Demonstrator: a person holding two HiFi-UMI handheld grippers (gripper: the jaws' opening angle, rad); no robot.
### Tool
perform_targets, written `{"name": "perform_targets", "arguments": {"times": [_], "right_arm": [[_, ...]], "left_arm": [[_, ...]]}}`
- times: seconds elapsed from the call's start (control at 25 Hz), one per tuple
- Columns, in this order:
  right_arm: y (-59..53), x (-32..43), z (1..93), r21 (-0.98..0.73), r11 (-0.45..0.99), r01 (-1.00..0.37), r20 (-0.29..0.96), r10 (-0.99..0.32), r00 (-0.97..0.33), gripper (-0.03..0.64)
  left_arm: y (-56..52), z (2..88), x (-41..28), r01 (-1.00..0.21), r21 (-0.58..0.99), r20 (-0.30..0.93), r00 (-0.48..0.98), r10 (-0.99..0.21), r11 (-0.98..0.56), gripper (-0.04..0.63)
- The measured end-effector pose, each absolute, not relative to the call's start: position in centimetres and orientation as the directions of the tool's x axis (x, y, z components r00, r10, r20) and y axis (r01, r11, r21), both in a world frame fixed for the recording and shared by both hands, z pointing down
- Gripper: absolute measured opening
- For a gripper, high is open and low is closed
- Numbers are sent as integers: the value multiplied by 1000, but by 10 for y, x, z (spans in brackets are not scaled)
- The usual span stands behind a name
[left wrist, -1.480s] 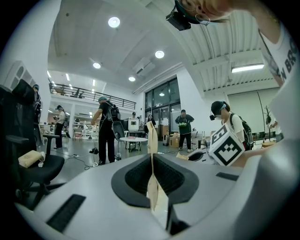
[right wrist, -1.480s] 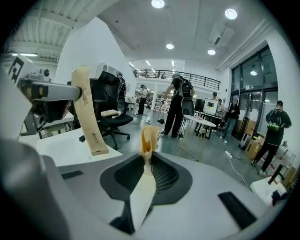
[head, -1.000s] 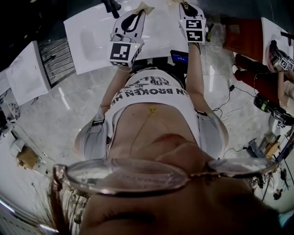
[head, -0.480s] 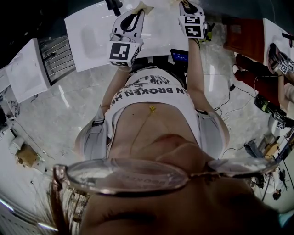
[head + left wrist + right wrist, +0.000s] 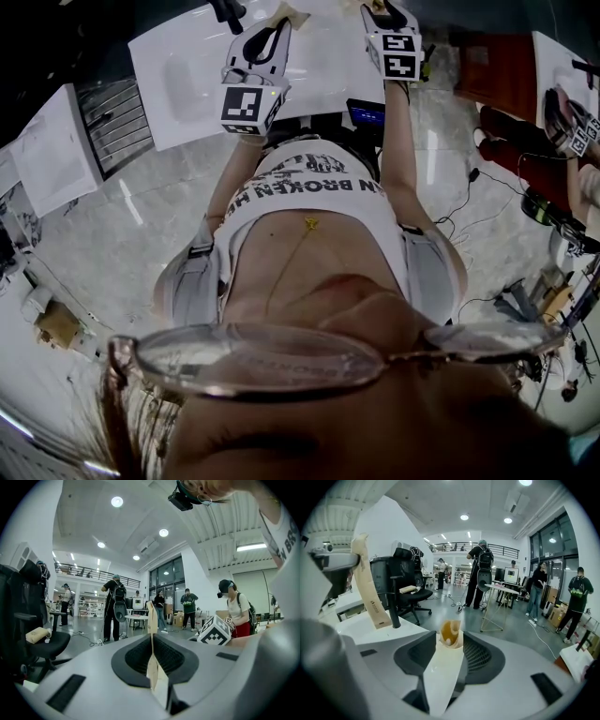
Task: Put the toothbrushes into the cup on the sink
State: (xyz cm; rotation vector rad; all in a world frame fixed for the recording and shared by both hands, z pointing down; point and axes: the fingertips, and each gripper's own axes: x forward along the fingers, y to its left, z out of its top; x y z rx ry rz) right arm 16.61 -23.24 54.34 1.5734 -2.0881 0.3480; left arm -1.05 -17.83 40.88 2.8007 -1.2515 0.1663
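Observation:
Over the white sink [image 5: 187, 75], my left gripper [image 5: 279, 26] is shut on a thin beige toothbrush packet [image 5: 151, 620], seen edge-on and sticking out past the jaw tips. The right gripper view shows that same packet [image 5: 370, 590] at the left. My right gripper [image 5: 381, 11] is further right over the sink. Its jaws have just been opening and now stand wide apart. A cream toothbrush packet [image 5: 443, 667] with a gaping far end still lies between them, leaning toward the left jaw. I cannot make out the cup.
A black faucet [image 5: 225, 11] rises at the sink's far side, and it is also the faucet [image 5: 393, 611] seen as a post. A black office chair [image 5: 410, 595] stands beyond the counter. Several people stand in the hall. Another person's gripper [image 5: 572, 112] is at the right.
Both grippers stay over the sink; the right one has edged only slightly toward the far side. The jaw opening is hidden in the head view.

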Motion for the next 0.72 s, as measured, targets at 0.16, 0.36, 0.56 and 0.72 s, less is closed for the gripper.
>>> {"name": "perform_targets", "arguments": {"times": [0.16,0.36,0.56,0.72], "right_arm": [[-230,165,543,80,294,-953,524,-825,-211,175],[-227,164,539,82,282,-956,511,-836,-203,175],[-219,161,532,58,281,-958,490,-844,-217,138],[-211,158,527,61,278,-959,474,-853,-218,61]], "left_arm": [[-181,409,-9,-741,17,127,668,-733,-672,25],[-182,408,-8,-735,16,123,674,-728,-678,25],[-183,408,-8,-726,27,115,685,-720,-687,25],[-184,407,-7,-718,12,112,692,-713,-696,25]]}}
